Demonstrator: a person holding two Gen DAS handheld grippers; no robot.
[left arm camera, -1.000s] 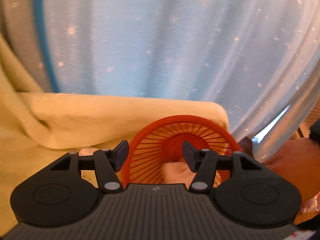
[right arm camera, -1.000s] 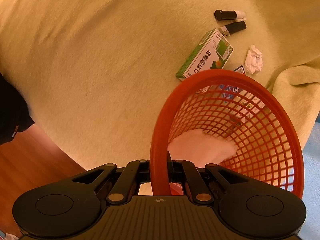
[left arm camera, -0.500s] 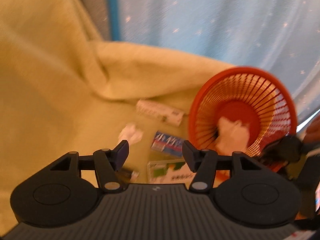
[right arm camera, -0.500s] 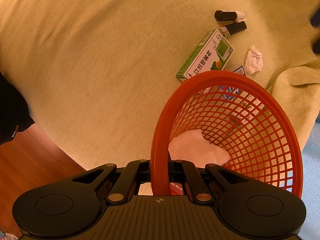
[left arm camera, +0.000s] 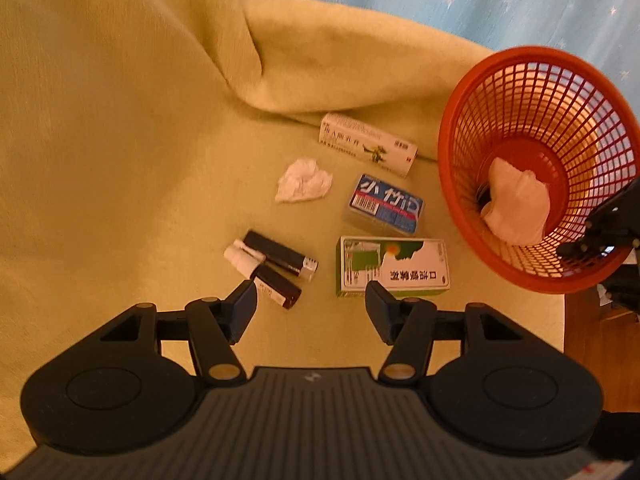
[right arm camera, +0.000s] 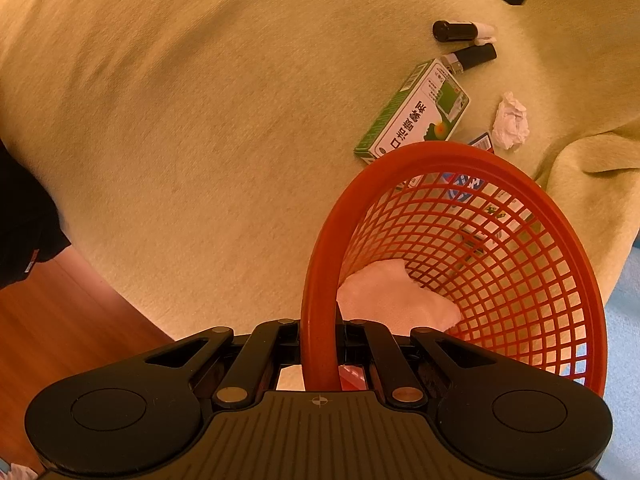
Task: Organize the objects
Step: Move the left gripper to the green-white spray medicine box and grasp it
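Closest to the lens, right gripper [right arm camera: 320, 354] is clamped narrow on the rim of the round red plastic mesh basket [right arm camera: 500, 264], holding it tilted just off the edge of the yellow-green blanket [right arm camera: 200, 120]. One white tissue wad [right arm camera: 394, 300] already sits in the basket's bottom, so I'd say 1 item done, task early.

Left gripper [left arm camera: 310, 304] hangs wide apart, nothing btwn the fingers, above the clutter. Just beyond its tips: two dark cylindrical tubes w/ white caps [left arm camera: 276, 262] lying side by side, and beside them a green-and-white cardboard medicine box [left arm camera: 394, 268]. Further out, a blue-and-white flat packet [left arm camera: 384, 204], a crumpled white paper ball [left arm camera: 303, 180], then a long white carton [left arm camera: 368, 144] by the blanket fold. All 6 still on the blanket, near the basket but outside it. Beyond that, pale blue star-print curtain [left arm camera: 480, 0].

Vs. a sec ago: left cam was staring at curtain and basket mouth; it has swung down and now faces the loose items. Half a sec ago it was partway, blurred. Right-hand view barely changed: same grip, same tilt, tissue in same spot.

Next pick looks like tubes or green box, judging by left gripper's aim.
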